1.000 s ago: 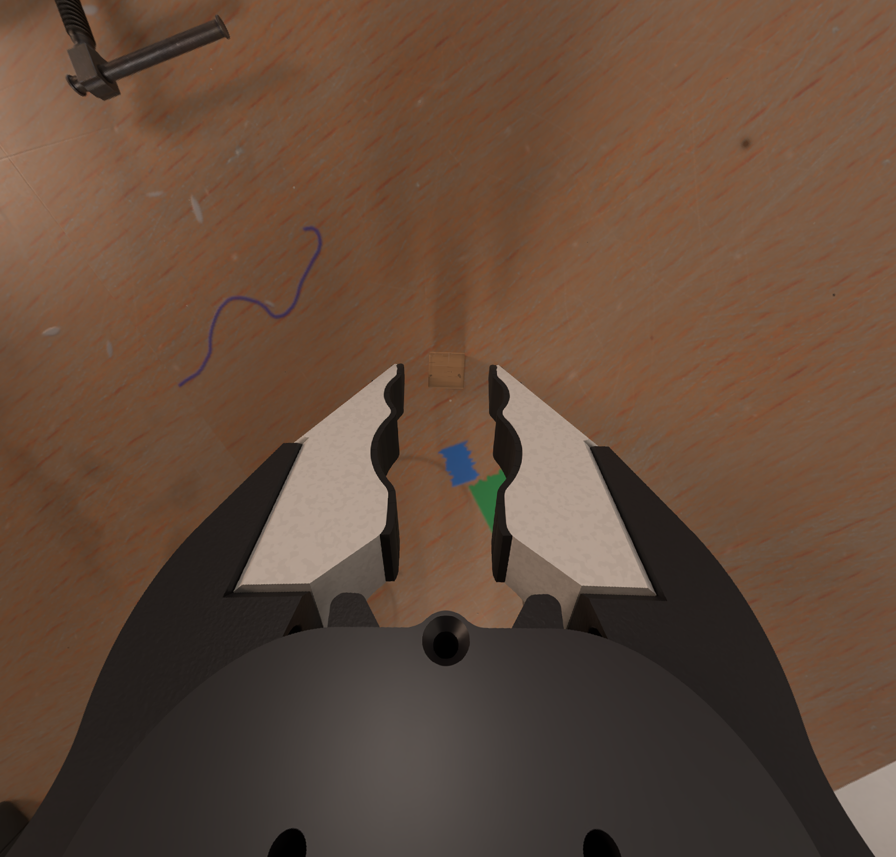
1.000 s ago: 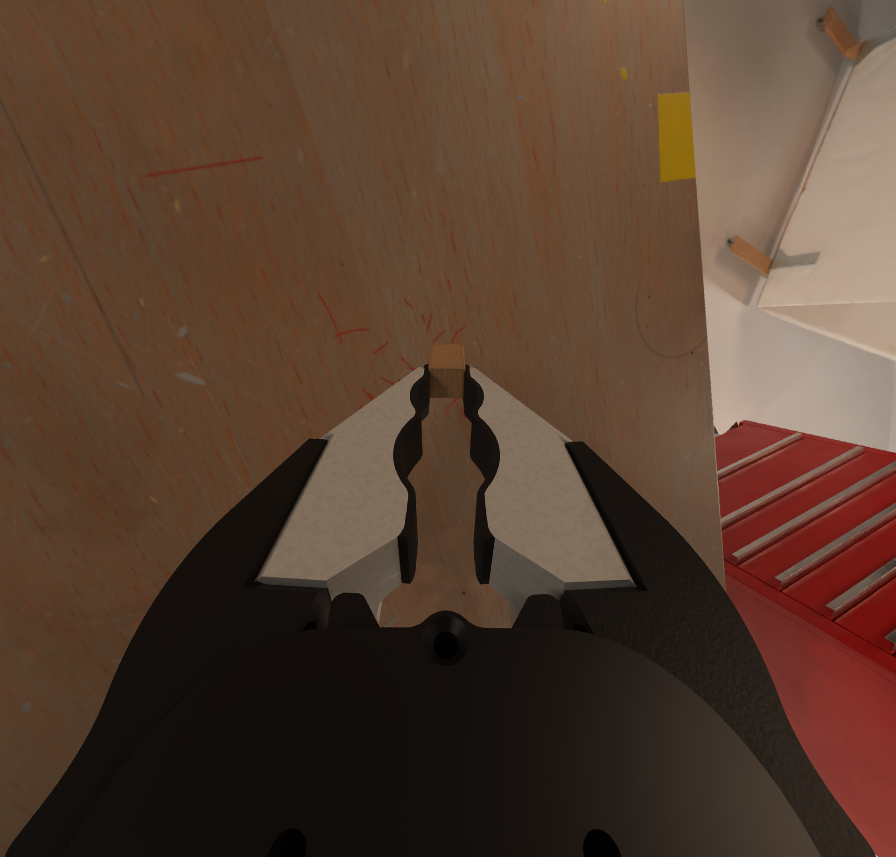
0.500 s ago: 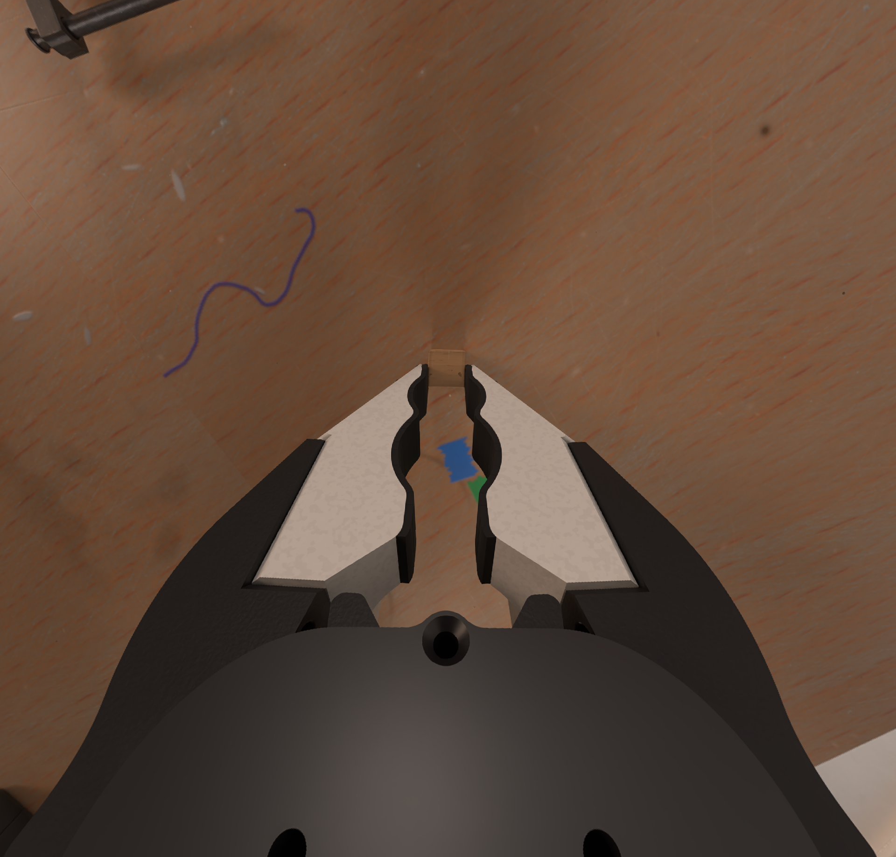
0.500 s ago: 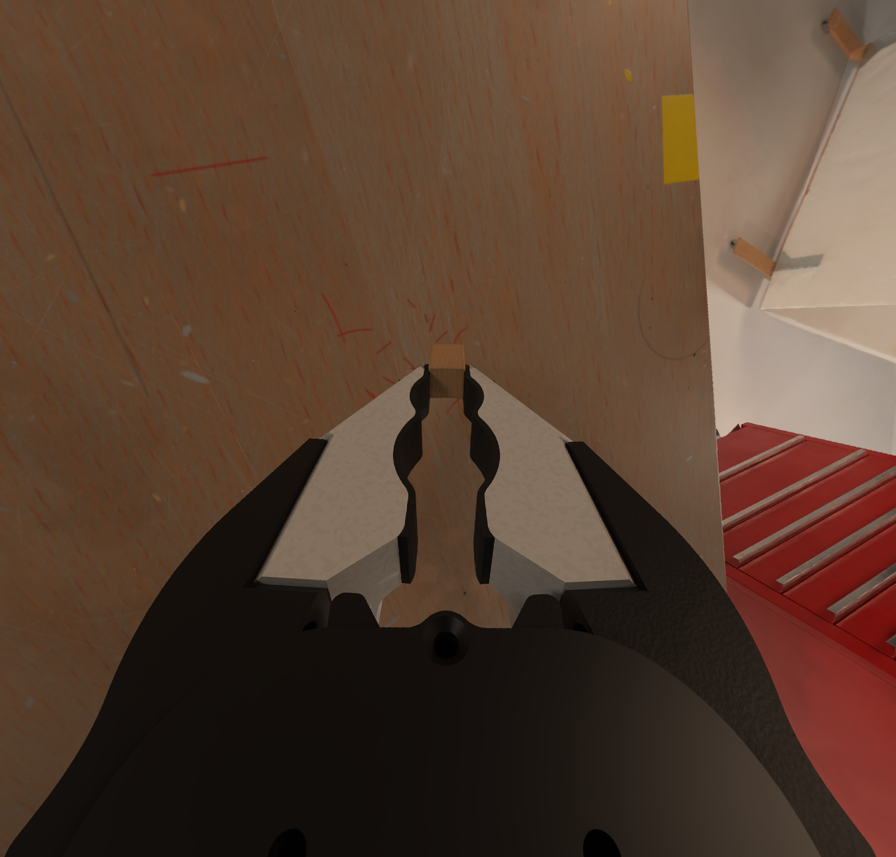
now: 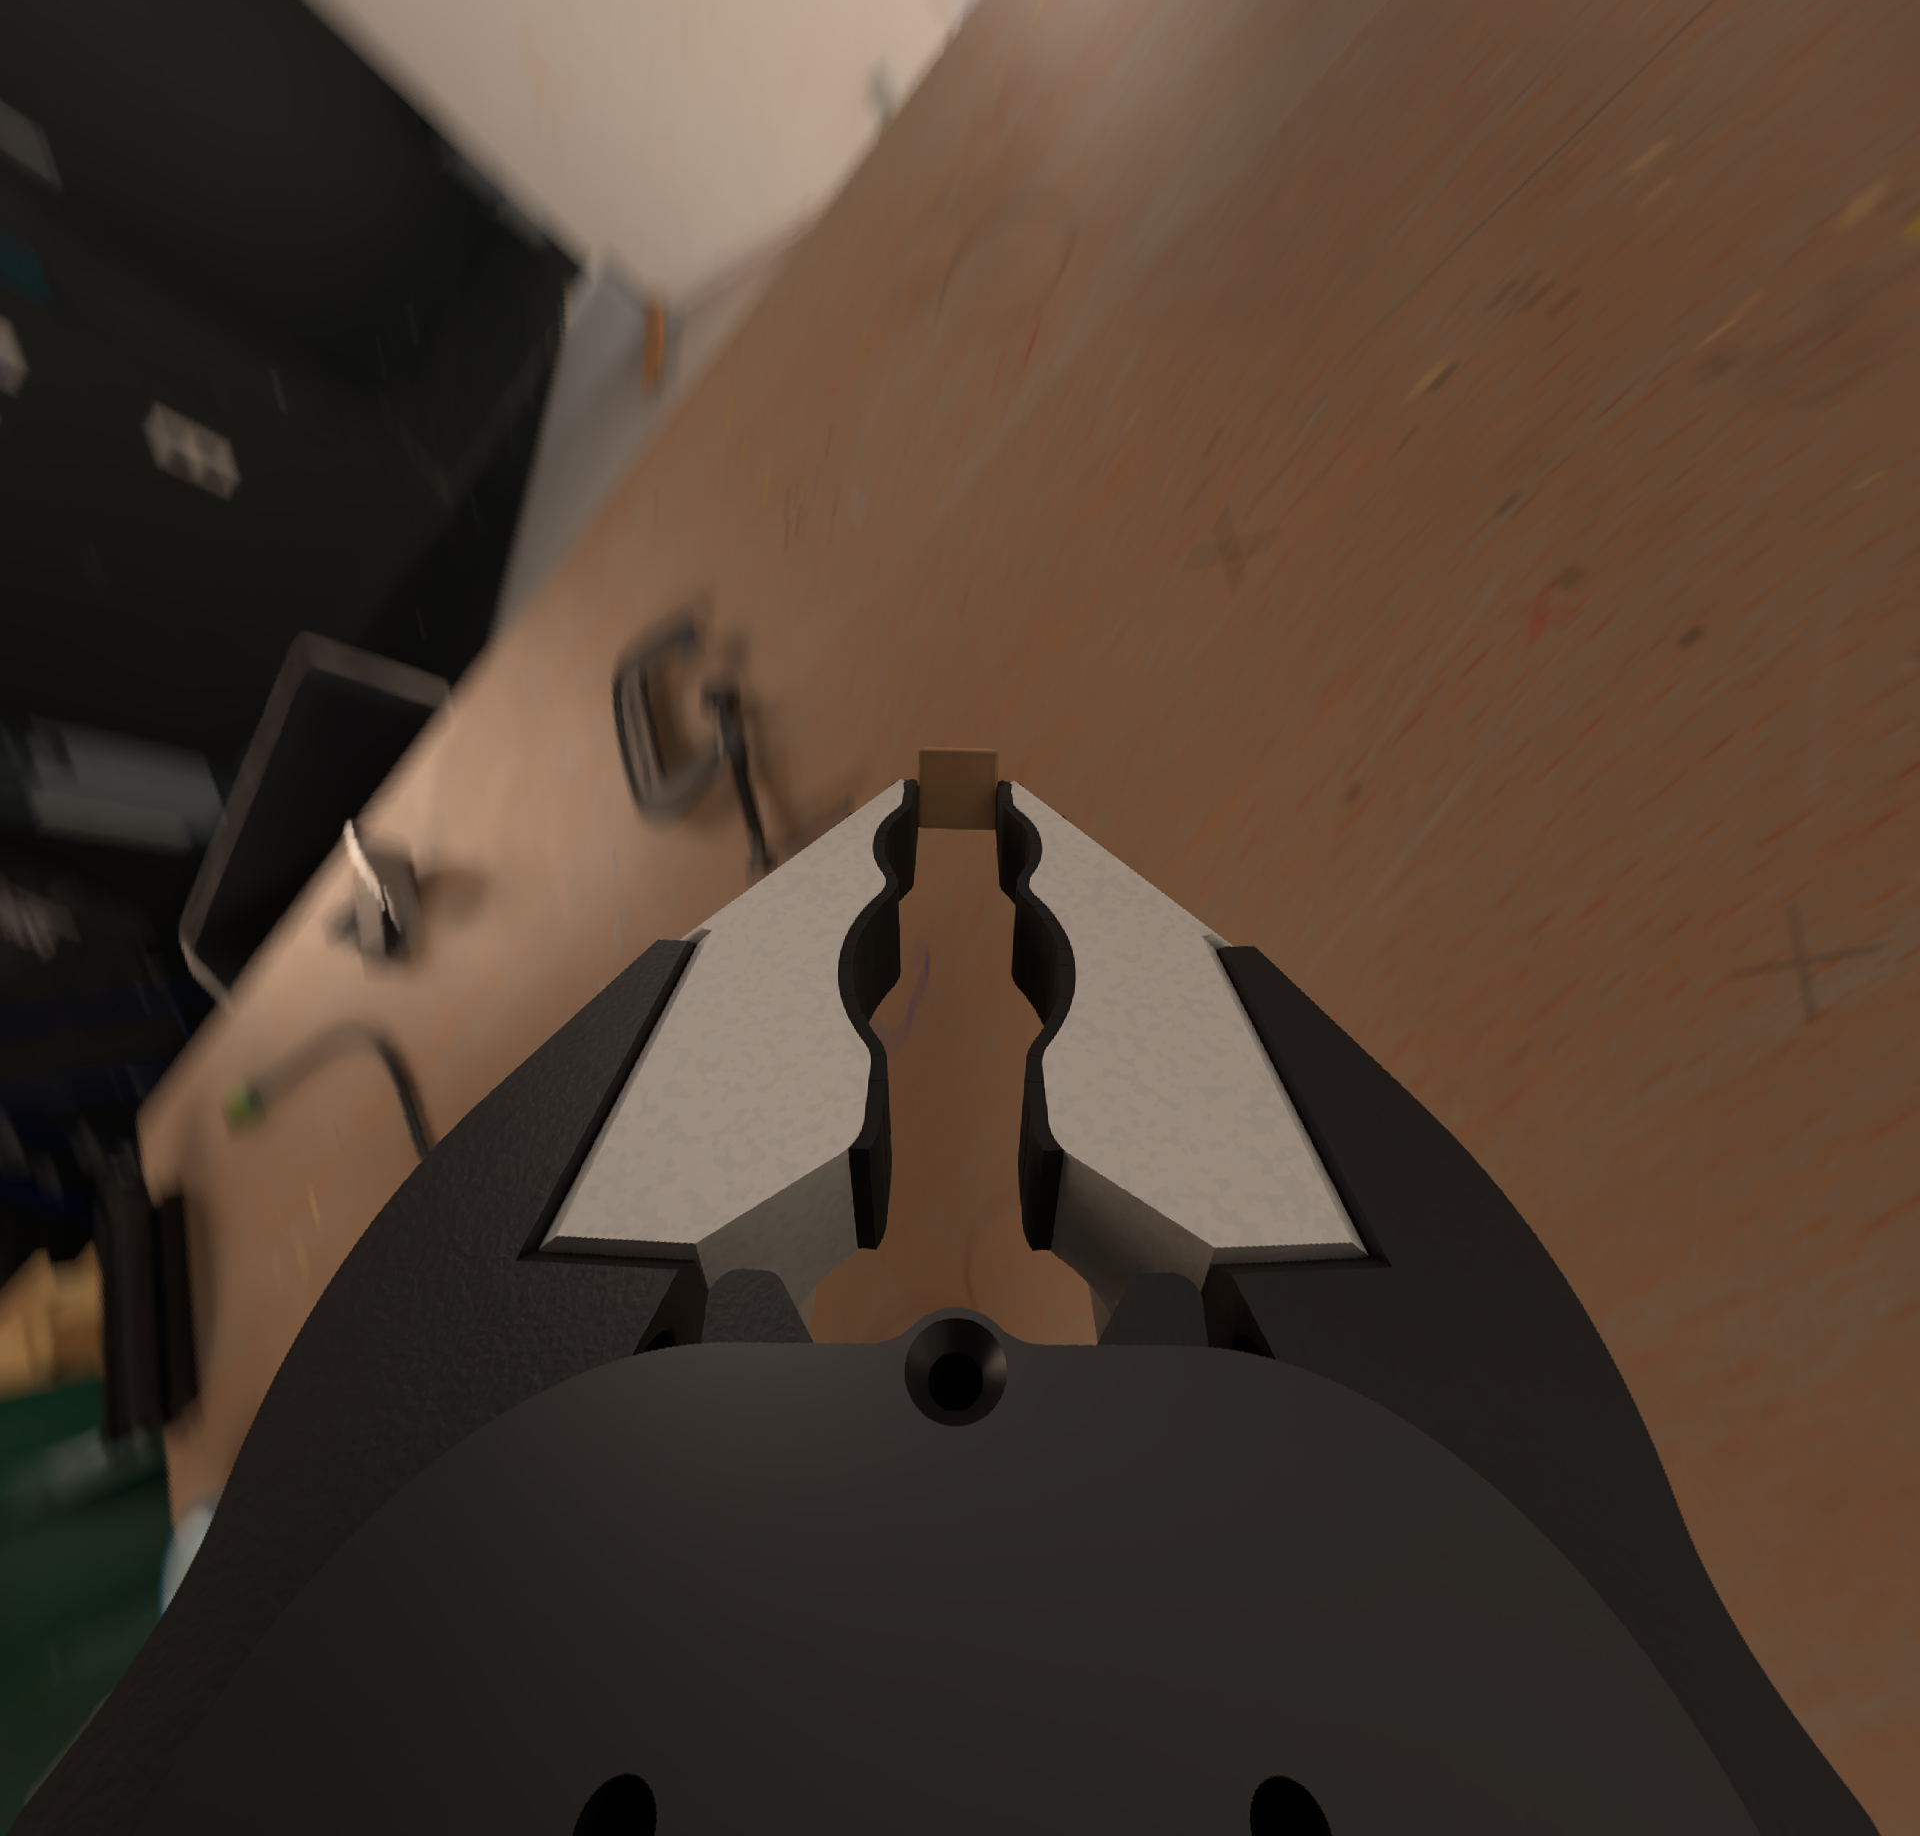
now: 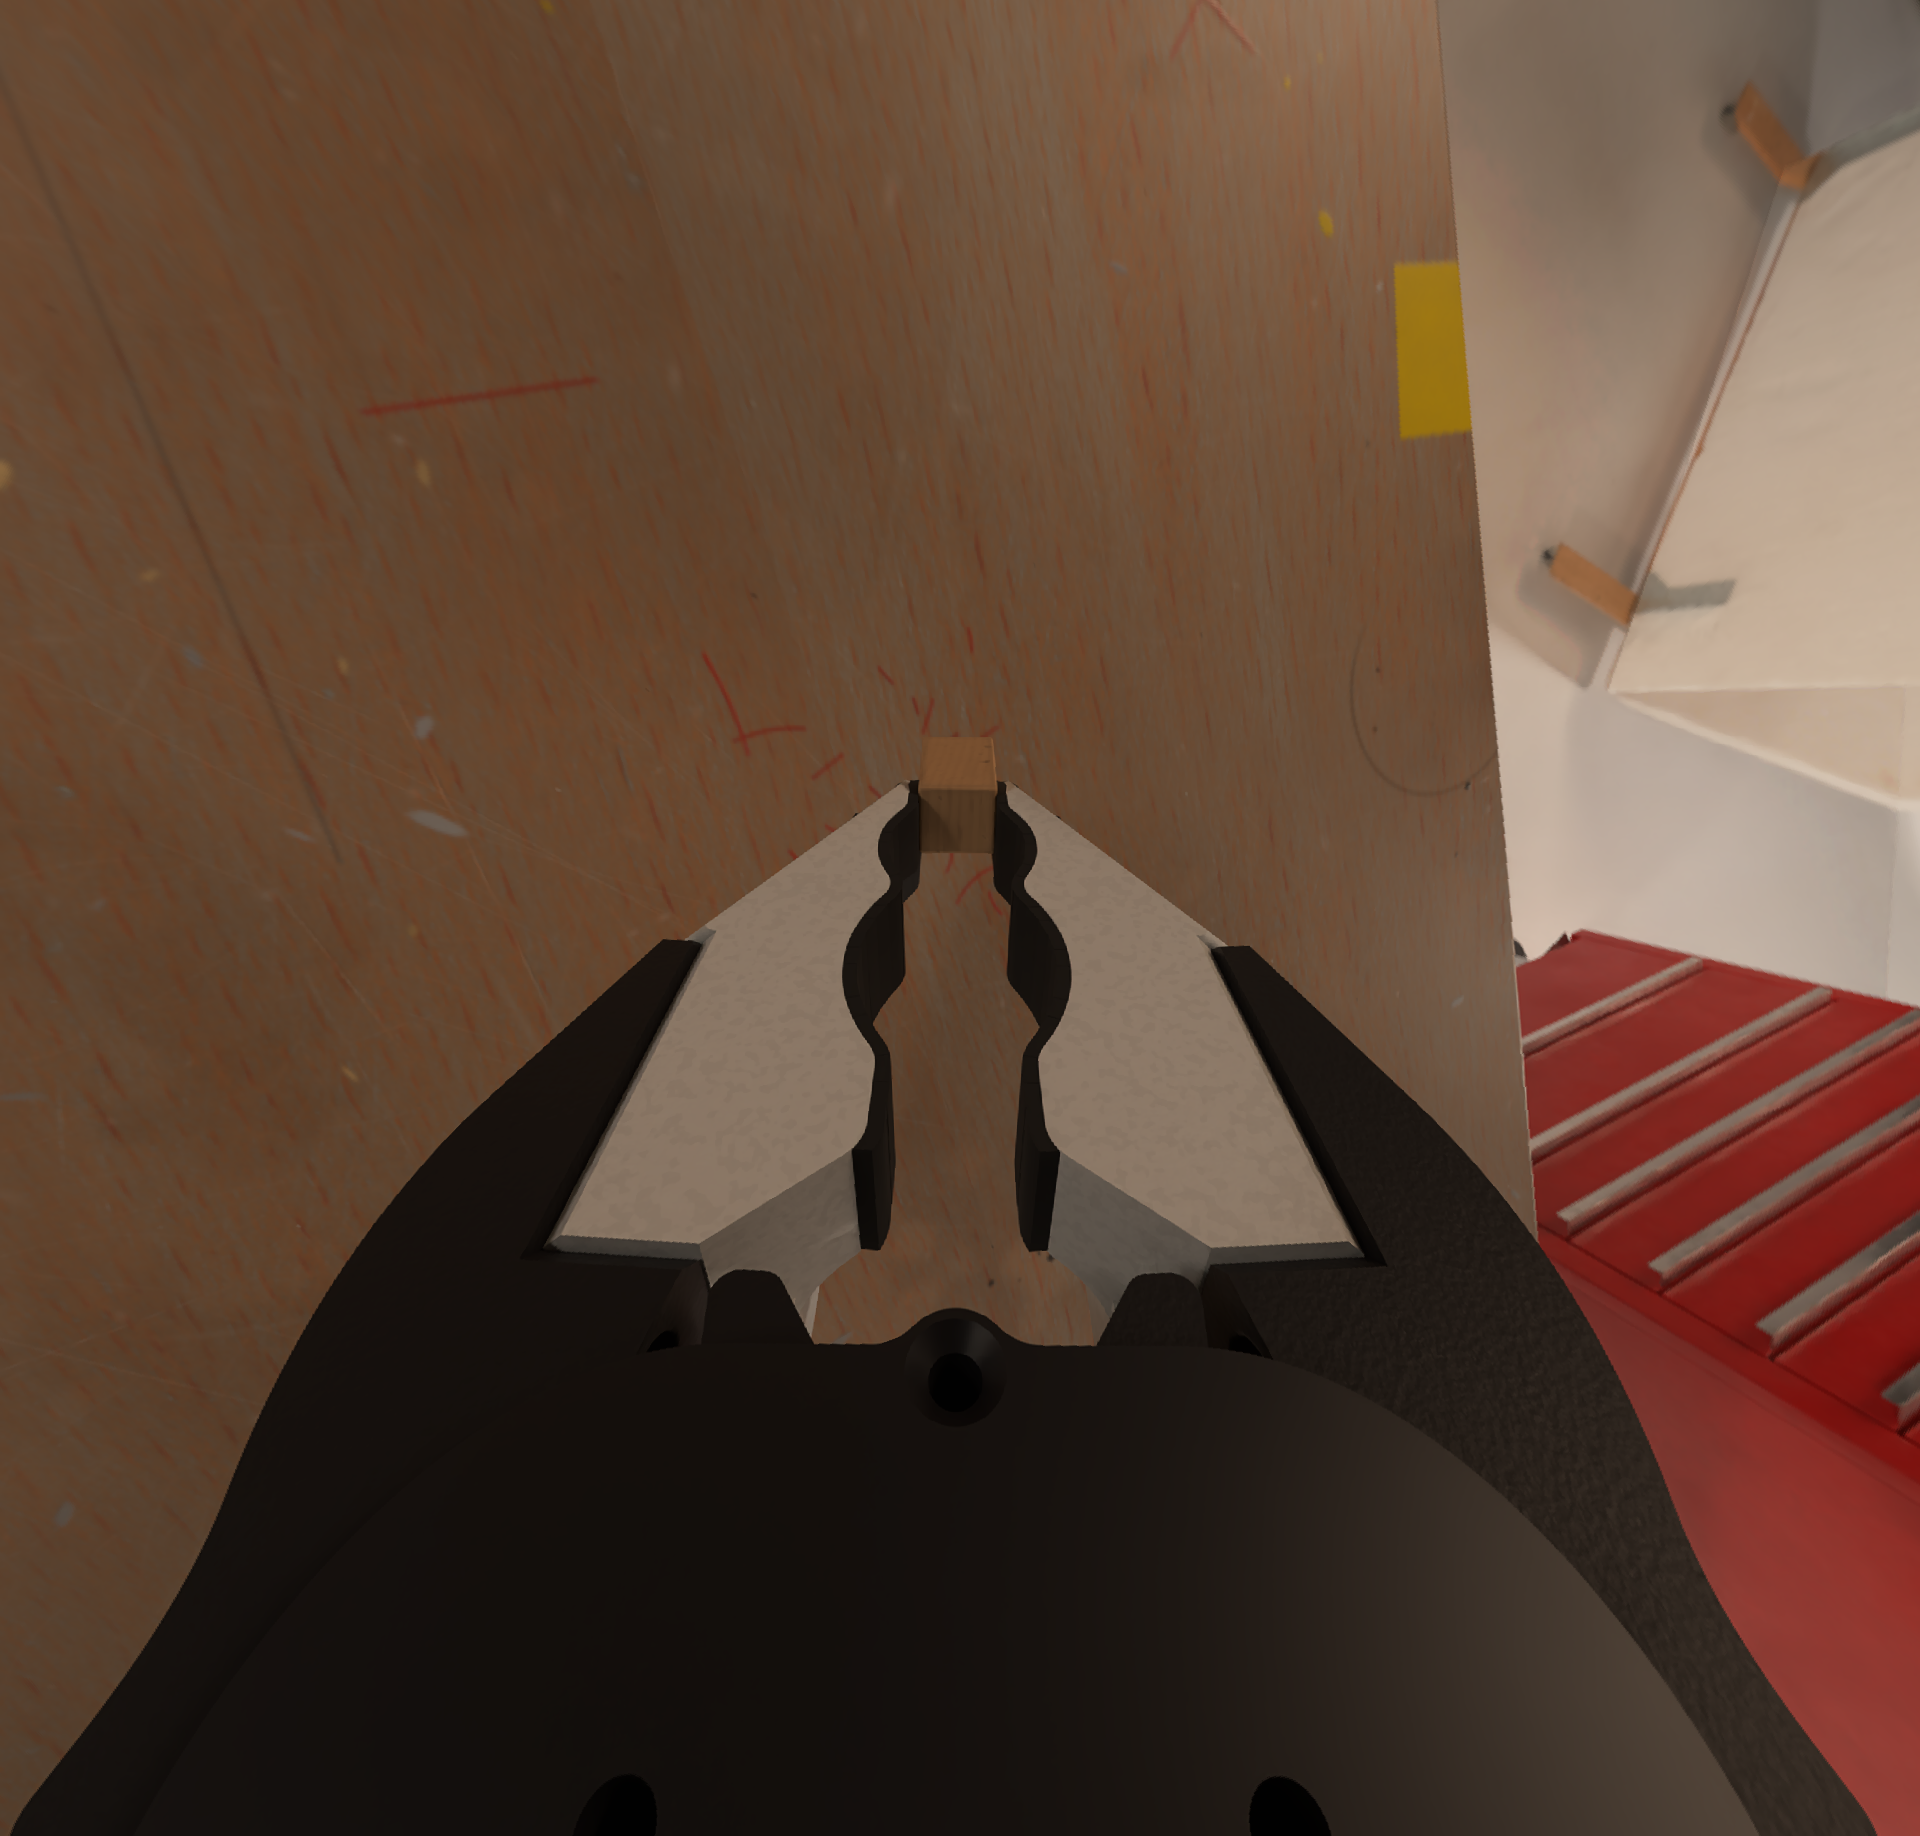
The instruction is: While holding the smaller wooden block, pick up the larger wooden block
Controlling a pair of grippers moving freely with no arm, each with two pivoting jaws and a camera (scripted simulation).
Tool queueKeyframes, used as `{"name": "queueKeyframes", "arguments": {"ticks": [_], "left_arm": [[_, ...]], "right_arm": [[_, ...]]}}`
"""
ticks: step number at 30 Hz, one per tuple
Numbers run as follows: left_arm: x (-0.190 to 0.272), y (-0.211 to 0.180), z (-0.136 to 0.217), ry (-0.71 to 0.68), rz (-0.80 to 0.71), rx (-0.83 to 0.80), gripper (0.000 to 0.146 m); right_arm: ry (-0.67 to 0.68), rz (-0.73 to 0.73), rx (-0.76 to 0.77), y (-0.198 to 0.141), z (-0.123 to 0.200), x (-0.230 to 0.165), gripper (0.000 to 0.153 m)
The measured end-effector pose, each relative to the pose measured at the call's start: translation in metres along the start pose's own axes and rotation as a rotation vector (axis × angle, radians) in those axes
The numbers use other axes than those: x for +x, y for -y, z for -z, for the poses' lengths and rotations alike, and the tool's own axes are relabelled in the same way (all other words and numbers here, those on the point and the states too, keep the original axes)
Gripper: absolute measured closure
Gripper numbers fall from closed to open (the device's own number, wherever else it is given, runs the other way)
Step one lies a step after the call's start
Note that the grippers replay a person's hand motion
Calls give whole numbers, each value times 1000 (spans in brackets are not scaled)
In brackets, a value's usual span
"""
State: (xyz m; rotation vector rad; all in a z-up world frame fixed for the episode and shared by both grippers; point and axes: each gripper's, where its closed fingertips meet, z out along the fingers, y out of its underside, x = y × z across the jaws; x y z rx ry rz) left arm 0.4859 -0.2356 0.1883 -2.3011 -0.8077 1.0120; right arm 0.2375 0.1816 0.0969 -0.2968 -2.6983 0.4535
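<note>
In the left wrist view my left gripper [image 5: 958, 812] is shut on a small tan wooden block [image 5: 958, 780], pinched between the fingertips and held above the wooden table [image 5: 1351, 539]. The view is blurred and tilted. In the right wrist view my right gripper [image 6: 958, 822] is shut on a light orange wooden block [image 6: 958, 776] at its fingertips, held above the table [image 6: 520, 643]. The two blocks look close in width, so I cannot tell which is larger. Neither gripper shows in the other's view.
In the left wrist view a dark metal clamp [image 5: 665, 737], a cable [image 5: 343, 1059] and a black tray [image 5: 301, 778] lie near the table's left edge, with a black cabinet [image 5: 208, 332] beyond. The right wrist view shows yellow tape [image 6: 1432, 347] at the table's right edge and a red tool chest [image 6: 1714, 1111].
My left gripper closed on the wooden block, lifted it off the table and swung sharply, so its view now tilts toward the table's edge. My right gripper kept its block and barely moved.
</note>
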Motion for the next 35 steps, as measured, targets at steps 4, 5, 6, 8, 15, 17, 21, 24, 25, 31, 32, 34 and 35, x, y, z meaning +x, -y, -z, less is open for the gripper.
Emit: {"name": "queueKeyframes", "arguments": {"ticks": [4, 5, 6, 8, 15, 17, 21, 24, 25, 31, 32, 34, 35], "left_arm": [[61, 92, -19, -173, -196, 223, 132], [80, 109, -31, -239, -218, 248, 132], [102, 121, -46, -321, -234, 259, 132], [146, 134, -82, -486, -258, 237, 132], [210, 112, -176, -558, -270, -10, 132], [212, 110, -188, -538, -243, -24, 132], [218, 108, -201, -535, -203, -52, 132], [222, 108, -205, -552, -189, -62, 132], [222, 107, -206, -549, -191, -67, 132], [227, 104, -206, -594, -164, -86, 132], [228, 103, -206, -599, -164, -92, 132], [229, 101, -207, -604, -173, -107, 132], [230, 100, -207, -607, -181, -119, 132]], "right_arm": [[53, 24, 90, 18, 12, -14, 140], [67, 28, 109, 21, 16, -18, 140], [74, 31, 120, 23, 19, -20, 140], [66, 39, 124, 23, 25, -21, 140], [47, 39, 121, 21, 29, -18, 140], [47, 45, 108, 20, 26, -18, 140], [45, 54, 70, 17, 18, -19, 140], [46, 62, 53, 16, 14, -19, 140], [43, 66, 47, 16, 13, -19, 140], [22, 60, 27, 12, 12, -14, 140], [22, 57, 27, 12, 12, -13, 140], [21, 56, 23, 10, 12, -12, 140], [17, 56, 17, 9, 11, -11, 140]]}}
